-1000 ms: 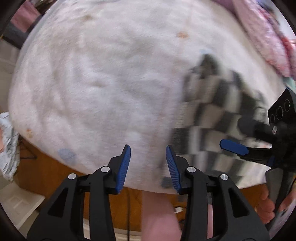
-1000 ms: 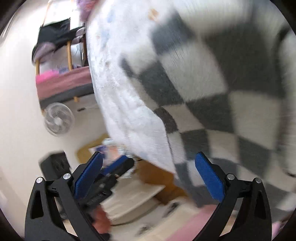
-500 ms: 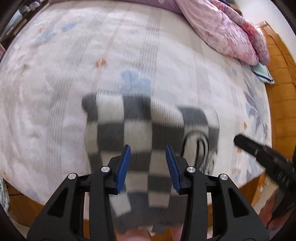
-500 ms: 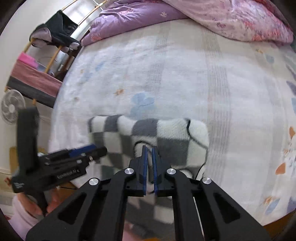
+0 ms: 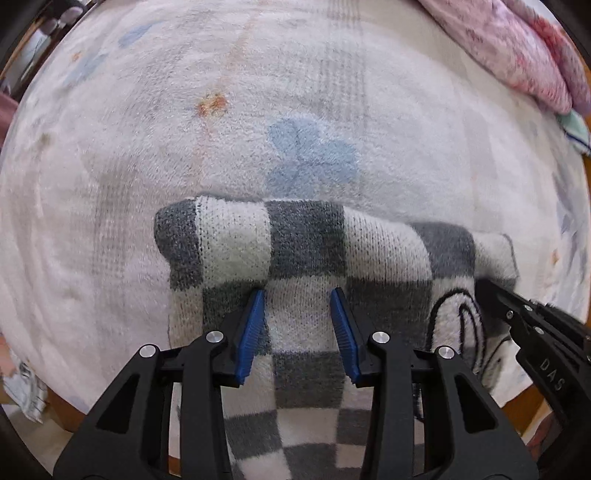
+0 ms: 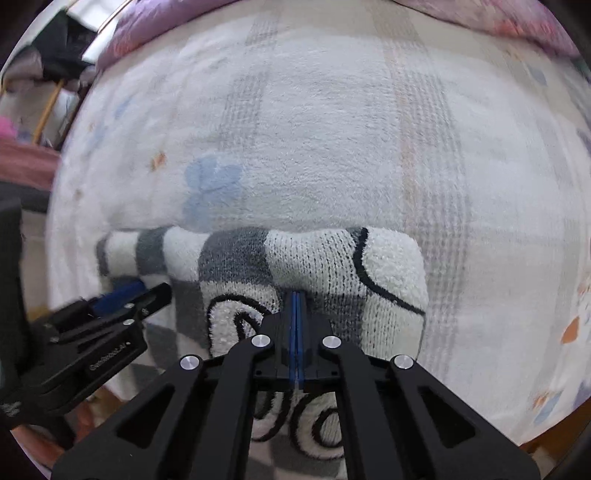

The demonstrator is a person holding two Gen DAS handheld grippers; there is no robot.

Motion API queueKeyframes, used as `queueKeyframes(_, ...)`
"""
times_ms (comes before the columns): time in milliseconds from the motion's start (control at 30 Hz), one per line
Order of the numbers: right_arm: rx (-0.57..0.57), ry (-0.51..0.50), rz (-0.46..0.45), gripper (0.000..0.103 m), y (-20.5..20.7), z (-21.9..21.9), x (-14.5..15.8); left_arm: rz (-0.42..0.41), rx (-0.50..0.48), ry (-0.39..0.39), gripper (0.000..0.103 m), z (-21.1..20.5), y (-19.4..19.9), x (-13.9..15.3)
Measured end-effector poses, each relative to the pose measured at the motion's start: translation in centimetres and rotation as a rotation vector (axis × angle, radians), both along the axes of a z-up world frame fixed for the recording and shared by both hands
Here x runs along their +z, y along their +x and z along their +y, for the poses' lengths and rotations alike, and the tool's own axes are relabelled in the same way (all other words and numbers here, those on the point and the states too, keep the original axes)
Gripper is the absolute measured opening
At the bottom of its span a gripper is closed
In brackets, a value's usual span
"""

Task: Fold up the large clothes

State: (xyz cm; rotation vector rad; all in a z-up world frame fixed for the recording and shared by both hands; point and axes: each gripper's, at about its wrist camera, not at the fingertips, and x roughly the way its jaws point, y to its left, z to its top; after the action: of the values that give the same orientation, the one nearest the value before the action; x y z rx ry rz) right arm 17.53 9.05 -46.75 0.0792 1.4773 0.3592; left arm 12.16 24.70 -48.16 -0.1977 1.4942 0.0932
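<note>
A grey-and-white checked knit sweater lies folded on the near part of the bed, its lower part hanging over the bed's edge. It has black looping line work on its right side. My left gripper points straight down over the sweater's left-middle; its blue pads stand apart and pinch nothing. My right gripper is shut, pads together, with its tips at the sweater's right part just below the folded top edge. Each gripper shows in the other's view: the right gripper and the left gripper.
The bed is covered by a fluffy white blanket with pale blue flowers. A pink quilt is bunched at the far right, a purple one at the far left. A clothes rack stands left of the bed.
Both grippers swung from the bed's edge to above the folded sweater and came closer to it. The right jaws went from wide open to shut. The left jaws kept their gap.
</note>
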Motion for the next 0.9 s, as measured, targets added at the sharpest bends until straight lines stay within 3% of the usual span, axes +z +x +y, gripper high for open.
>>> queueKeyframes(167,-0.043,0.091,0.052,0.000,1.3,-0.7,-2.3,0.000,-0.048,0.010,0.038,0.6,0.2,-0.3)
queueKeyframes(300,0.054,0.044,0.000,0.000,1.6,1.2,-2.8,-0.009,-0.049,0.006,0.038,1.5,0.3,-0.8)
queueKeyframes(400,-0.028,0.082,0.049,0.000,2.3,0.8,-3.2,-0.002,-0.044,-0.002,0.038,1.8,0.5,-0.6)
queueKeyframes(533,-0.123,0.180,0.091,0.000,2.3,-1.7,-0.3,0.008,-0.007,-0.035,0.039,2.3,0.6,1.6)
queueKeyframes(567,-0.130,0.167,0.072,0.000,2.1,-2.2,0.7,-0.005,-0.009,-0.026,0.039,2.3,0.5,2.4)
queueKeyframes(633,-0.131,0.103,-0.006,0.006,1.8,-3.5,3.4,-0.045,0.001,0.074,0.039,2.6,0.3,4.3)
queueKeyframes(667,-0.129,0.081,-0.015,0.006,1.7,-4.1,4.0,-0.051,0.008,0.079,0.039,2.6,0.5,4.5)
queueKeyframes(767,-0.164,0.067,0.080,0.006,2.2,-5.6,1.2,-0.006,0.036,0.047,0.040,3.7,1.1,2.3)
queueKeyframes(900,-0.168,0.095,0.078,0.002,3.4,-5.6,-1.8,0.016,0.041,0.051,0.045,4.5,2.9,-0.9)
